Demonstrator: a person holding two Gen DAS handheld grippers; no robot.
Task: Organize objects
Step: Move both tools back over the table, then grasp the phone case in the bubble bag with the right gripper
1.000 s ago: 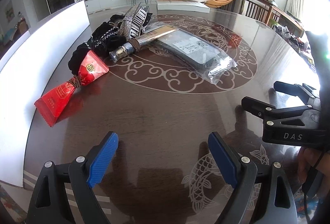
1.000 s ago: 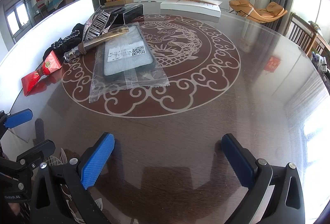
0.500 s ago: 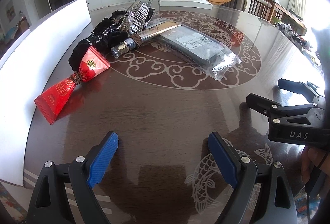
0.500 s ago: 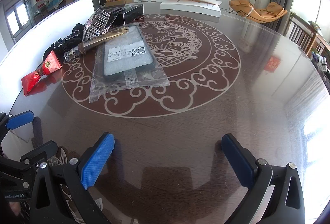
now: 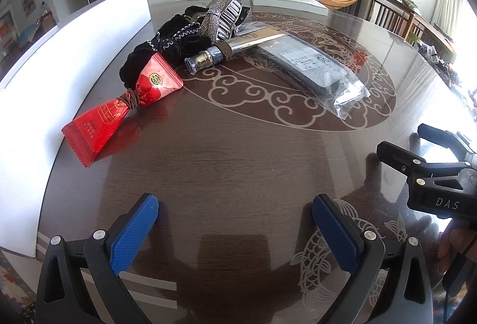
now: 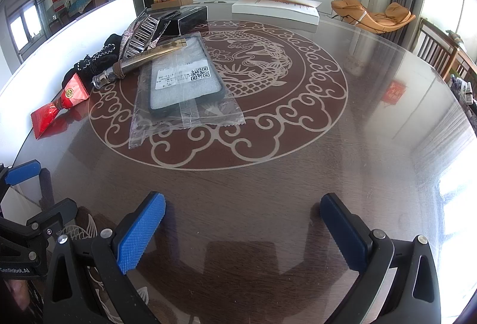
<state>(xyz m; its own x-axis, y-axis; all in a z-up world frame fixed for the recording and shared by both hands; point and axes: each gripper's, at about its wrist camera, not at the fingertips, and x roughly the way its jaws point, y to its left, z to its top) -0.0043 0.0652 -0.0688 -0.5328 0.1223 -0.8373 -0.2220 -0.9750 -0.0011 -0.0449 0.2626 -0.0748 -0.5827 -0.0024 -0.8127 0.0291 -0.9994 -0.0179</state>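
Note:
Several objects lie on the dark round table (image 5: 238,163): a red foil packet (image 5: 119,112) tied in the middle, black scrunchies (image 5: 167,43), a silver tube (image 5: 226,51), a rhinestone hair clip (image 5: 220,16) and a phone case in a clear bag (image 5: 313,67). My left gripper (image 5: 235,231) hovers over bare table in front of them, its jaws opening with nothing between them. My right gripper (image 6: 241,231) stands open over bare table as well, beside the left one. The bagged phone case (image 6: 182,85) and red packet (image 6: 59,103) lie ahead to its left.
A white board (image 5: 59,55) stands along the table's left edge. A white box (image 6: 274,7) and a black box (image 6: 187,16) sit at the far side. The left gripper (image 6: 44,189) shows at the left edge of the right wrist view, the right gripper (image 5: 402,139) at the right edge of the left.
The left wrist view has shifted slightly, so the objects sit a little lower and nearer in it. The right wrist view is unchanged.

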